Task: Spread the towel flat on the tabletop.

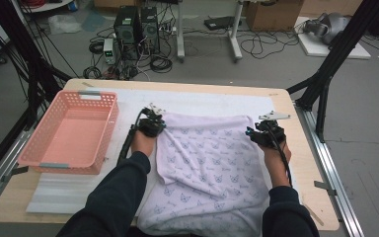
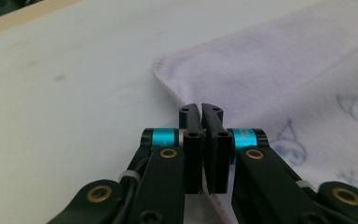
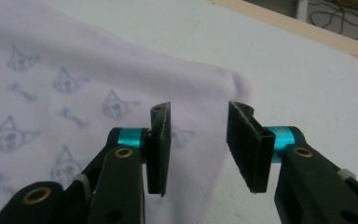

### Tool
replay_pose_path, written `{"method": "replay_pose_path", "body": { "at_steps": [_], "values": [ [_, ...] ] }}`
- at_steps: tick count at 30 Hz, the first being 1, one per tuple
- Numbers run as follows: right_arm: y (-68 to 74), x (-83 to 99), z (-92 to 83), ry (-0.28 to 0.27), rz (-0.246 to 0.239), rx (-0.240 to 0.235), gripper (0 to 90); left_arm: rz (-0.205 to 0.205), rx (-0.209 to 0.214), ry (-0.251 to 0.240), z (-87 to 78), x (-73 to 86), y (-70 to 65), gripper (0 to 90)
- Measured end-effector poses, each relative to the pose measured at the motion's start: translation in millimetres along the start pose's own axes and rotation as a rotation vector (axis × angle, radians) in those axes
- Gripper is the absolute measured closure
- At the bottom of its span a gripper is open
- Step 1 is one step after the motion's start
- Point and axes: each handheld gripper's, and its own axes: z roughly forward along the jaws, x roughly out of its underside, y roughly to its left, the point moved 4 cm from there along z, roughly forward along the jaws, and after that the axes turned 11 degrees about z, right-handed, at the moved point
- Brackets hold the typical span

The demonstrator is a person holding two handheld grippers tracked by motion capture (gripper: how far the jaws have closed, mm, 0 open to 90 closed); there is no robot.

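Observation:
A white towel point(image 1: 209, 163) printed with small blue cat faces lies spread over the table, its near end hanging off the front edge. My left gripper point(image 1: 151, 122) sits at the towel's far left corner. In the left gripper view its jaws are pressed together right on the pink hem point(image 2: 168, 86) of the towel point(image 2: 279, 79). My right gripper point(image 1: 264, 132) hovers at the far right corner. There its jaws stand apart, astride the towel point(image 3: 121, 74) near its corner point(image 3: 235, 81), and the pads point(image 3: 161, 140) are not touching the cloth.
A pink plastic basket point(image 1: 54, 153) with nothing in it stands at the left on a white mat point(image 1: 187, 101) that covers the wooden table point(image 1: 306, 163). Black frame posts rise at both sides. Computers and cables lie on the floor beyond.

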Motion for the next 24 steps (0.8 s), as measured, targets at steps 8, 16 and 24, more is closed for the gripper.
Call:
{"method": "replay_pose_path", "body": {
  "at_steps": [8, 16, 24],
  "values": [
    [16.0, 26.7, 23.0, 0.074, 0.028, -0.087, 56.9, -0.167, -0.023, -0.057, -6.8, 13.7, 42.7, 72.1],
    [24.2, 24.6, 43.0, 0.091, -0.036, -0.143, 87.4, -0.198, 0.08, -0.099, -22.0, 12.1, 31.1, 50.7],
    [-13.8, 24.7, 40.6, 0.033, 0.121, 0.103, 73.1, -0.151, 0.24, -0.136, -43.9, 11.6, -0.6, 46.0]
  ]
}}
